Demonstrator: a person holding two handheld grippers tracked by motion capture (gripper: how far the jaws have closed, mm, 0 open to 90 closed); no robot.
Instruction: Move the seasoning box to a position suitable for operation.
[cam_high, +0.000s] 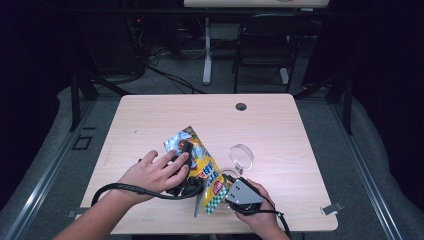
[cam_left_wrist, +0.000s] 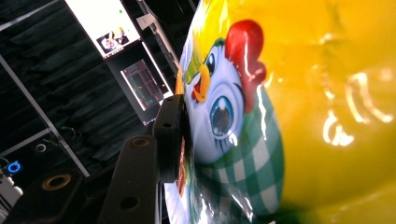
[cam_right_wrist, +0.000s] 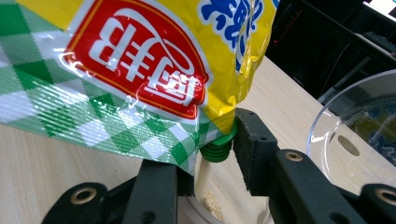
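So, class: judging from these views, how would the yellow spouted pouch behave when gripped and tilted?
The pouch is probably floppy: its film creases and bulges against the left gripper. Its glossy, glaring surface looks slippery, so it may slide between pads. The green spout seems the one stiff part, and the right gripper closes there, likely the surest hold.

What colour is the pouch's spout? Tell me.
Green spout, clearest in the right gripper view.

Yellow seasoning pouch (cam_right_wrist: 140, 70), red label with white Chinese characters seen upside down, blue characters above
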